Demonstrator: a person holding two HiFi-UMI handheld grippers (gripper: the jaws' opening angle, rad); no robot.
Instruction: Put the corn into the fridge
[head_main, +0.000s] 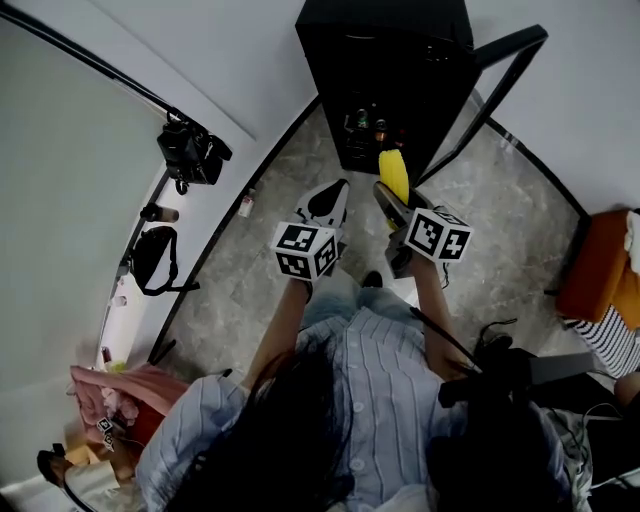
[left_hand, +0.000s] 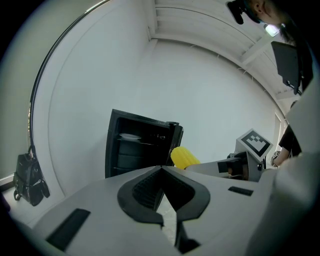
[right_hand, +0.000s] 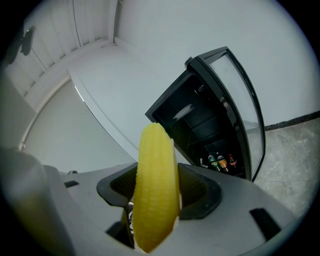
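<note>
The yellow corn (head_main: 394, 175) stands up between the jaws of my right gripper (head_main: 388, 200), which is shut on it. In the right gripper view the corn (right_hand: 156, 190) fills the middle, tip upward. The black fridge (head_main: 385, 70) stands ahead on the floor with its door (head_main: 500, 80) swung open to the right. Shelves and bottles (right_hand: 220, 162) show inside the fridge (right_hand: 200, 120). My left gripper (head_main: 333, 195) hangs beside the right one, shut with nothing in it. From the left gripper (left_hand: 161, 170) I see the fridge (left_hand: 140, 147) and the corn (left_hand: 184, 157) to its right.
A camera on a stand (head_main: 190, 150) and a black bag (head_main: 150, 258) are by the left wall. A small bottle (head_main: 246, 205) stands on the stone floor. An orange seat (head_main: 600, 265) is at the right, pink cloth (head_main: 115, 395) at the lower left.
</note>
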